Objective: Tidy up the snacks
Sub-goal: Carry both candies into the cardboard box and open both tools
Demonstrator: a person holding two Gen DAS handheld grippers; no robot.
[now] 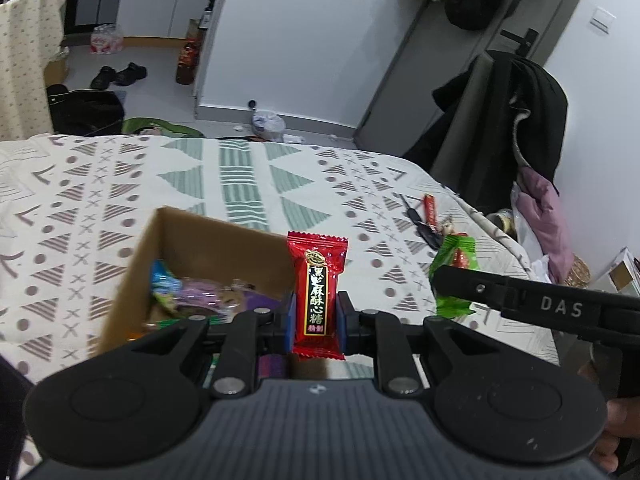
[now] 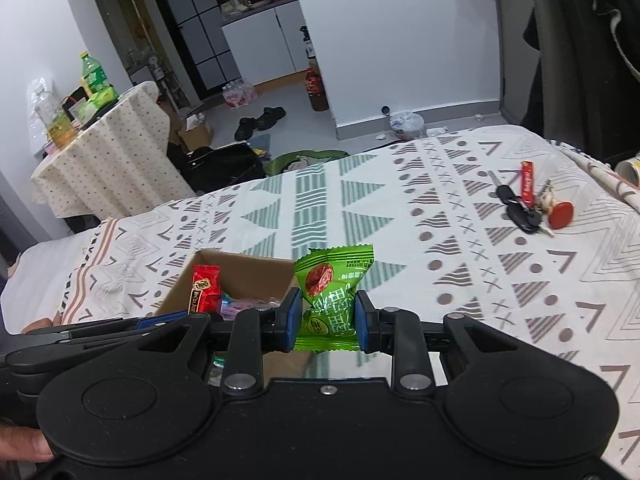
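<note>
Each hand-held gripper is clenched around a light, crinkly, slippery packet, the left (image 1: 316,322) on a red candy (image 1: 317,296), the right (image 2: 327,322) squeezing a green snack (image 2: 330,296) mid-body, above the cardboard box (image 1: 192,236).

My left wrist camera looks forward along my left gripper (image 1: 316,316) from close above the near edge of the bed's patterned cream cloth (image 1: 240,184), facing its far edge and the white wall. My right wrist camera sits just to its right over the same near edge, behind my right gripper (image 2: 327,316), angled further left. Both share the open brown cardboard box (image 1: 132,272) (image 2: 248,268), the bunch of dark keys (image 1: 428,232) (image 2: 520,212) near the cloth's right edge, and each other's gripper.
</note>
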